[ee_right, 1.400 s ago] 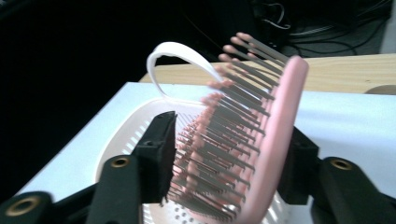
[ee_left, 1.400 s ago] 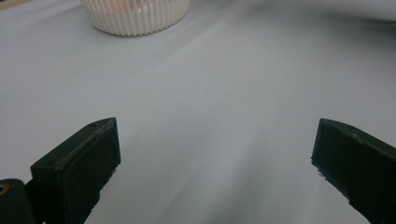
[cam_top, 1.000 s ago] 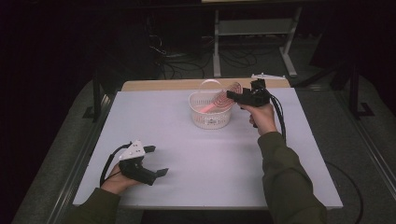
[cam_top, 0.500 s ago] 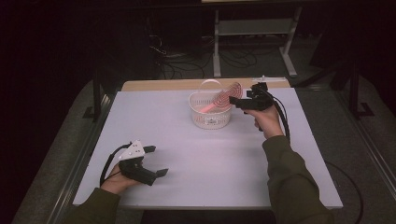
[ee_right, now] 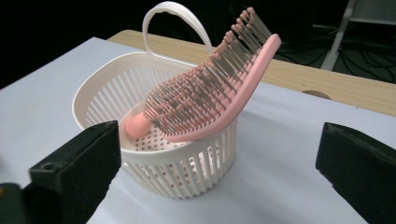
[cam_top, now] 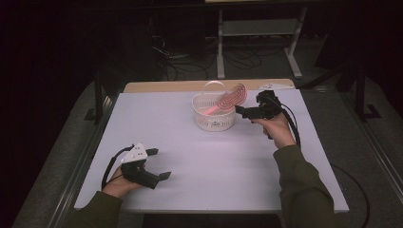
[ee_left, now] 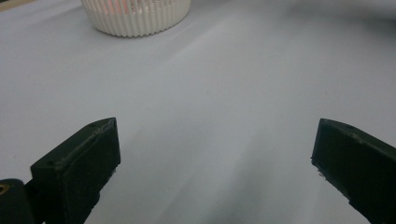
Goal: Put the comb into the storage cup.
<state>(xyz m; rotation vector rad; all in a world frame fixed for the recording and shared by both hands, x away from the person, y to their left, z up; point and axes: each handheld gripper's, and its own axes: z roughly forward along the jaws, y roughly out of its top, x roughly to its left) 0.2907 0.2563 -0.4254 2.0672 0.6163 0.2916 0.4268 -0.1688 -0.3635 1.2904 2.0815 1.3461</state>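
Observation:
A white slotted basket [cam_top: 213, 118] with a hoop handle stands at the far middle of the table. A pink hairbrush [cam_top: 229, 99] leans in it, handle down and head over the right rim. In the right gripper view the basket [ee_right: 177, 168] and the brush [ee_right: 210, 98] sit just ahead of my right gripper [ee_right: 217, 140], whose jaws are wide apart and hold nothing. From above, the right gripper [cam_top: 243, 112] is just right of the basket, pointing at it. My left gripper [cam_top: 159, 164] rests open at the near left, with nothing in it. Its own view has the left gripper [ee_left: 215, 140] over bare table, the basket [ee_left: 135, 18] far off.
The white table top [cam_top: 209, 166] has a strip of bare wood [cam_top: 166, 86] along its far edge. Beyond that are a dark floor with cables and a metal stand [cam_top: 256, 28]. Black frame rails run along the table's left side.
My right gripper has drawn back a little from the basket toward the near side. The brush stays leaning in the basket. The left gripper has not moved.

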